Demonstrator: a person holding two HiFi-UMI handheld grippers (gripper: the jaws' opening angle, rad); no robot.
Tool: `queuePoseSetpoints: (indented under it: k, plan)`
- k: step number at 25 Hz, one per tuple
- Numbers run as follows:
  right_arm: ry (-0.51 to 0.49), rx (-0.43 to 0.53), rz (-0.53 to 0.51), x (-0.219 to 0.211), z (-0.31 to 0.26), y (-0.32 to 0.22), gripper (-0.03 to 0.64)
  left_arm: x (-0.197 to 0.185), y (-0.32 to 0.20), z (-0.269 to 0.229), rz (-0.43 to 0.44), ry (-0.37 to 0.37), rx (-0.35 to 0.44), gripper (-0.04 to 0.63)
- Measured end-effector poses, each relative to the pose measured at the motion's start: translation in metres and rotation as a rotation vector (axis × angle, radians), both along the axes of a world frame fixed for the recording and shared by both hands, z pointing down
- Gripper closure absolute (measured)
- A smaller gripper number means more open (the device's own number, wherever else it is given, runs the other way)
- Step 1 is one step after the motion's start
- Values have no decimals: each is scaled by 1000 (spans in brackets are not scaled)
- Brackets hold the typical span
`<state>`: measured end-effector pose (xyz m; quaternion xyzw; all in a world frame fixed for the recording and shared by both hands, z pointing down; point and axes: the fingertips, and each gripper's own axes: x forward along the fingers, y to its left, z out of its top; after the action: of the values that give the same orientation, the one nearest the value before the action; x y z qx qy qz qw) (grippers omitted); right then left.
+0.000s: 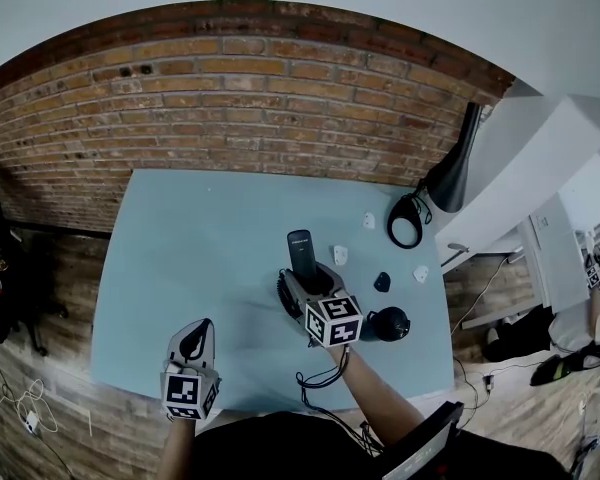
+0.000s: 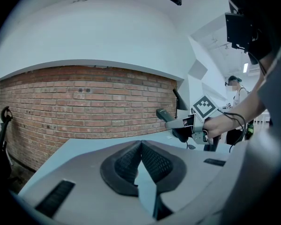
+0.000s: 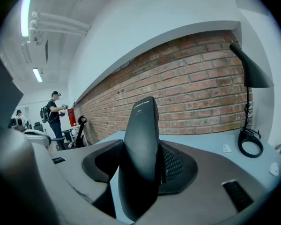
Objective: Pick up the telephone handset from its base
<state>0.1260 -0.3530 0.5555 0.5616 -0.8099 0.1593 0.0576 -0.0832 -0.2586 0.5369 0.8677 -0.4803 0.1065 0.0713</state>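
My right gripper (image 1: 302,280) is shut on a black telephone handset (image 1: 300,251), held above the light-blue table (image 1: 200,238). In the right gripper view the handset (image 3: 141,163) stands upright between the two jaws, its top end pointing toward the brick wall. The round black base (image 1: 388,323) sits on the table just to the right of that gripper, with nothing on it. My left gripper (image 1: 192,348) rests near the table's front edge, shut with nothing in it; its pads (image 2: 152,161) meet at the tips. The left gripper view shows the right gripper (image 2: 178,122) carrying the handset (image 2: 163,115).
A black desk lamp (image 1: 450,168) with a ring-shaped foot (image 1: 405,220) stands at the table's back right. Small white pieces (image 1: 340,255) and a small black object (image 1: 382,282) lie near the base. A brick wall (image 1: 240,98) runs behind. A person (image 3: 55,109) stands far off.
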Motion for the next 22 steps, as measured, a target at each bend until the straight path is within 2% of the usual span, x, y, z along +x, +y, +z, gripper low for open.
queuePoseSetpoints:
  k: [5, 8, 11, 17, 22]
  plan:
    - [-9, 62, 3, -6, -25, -3, 377, -2, -5, 3, 11, 12, -20, 572]
    - [-14, 99, -4, -8, -41, -7, 377, -2, -13, -4, 0, 25, 16, 572]
    - [-20, 139, 4, -8, -58, -7, 376, 2, -15, -6, 10, 9, 31, 572]
    - [4, 272, 22, -9, -107, -3, 377, 18, -23, -15, 57, 2, 64, 572]
    - [12, 344, 23, -11, -137, 1, 377, 29, -33, -25, 93, 5, 84, 572]
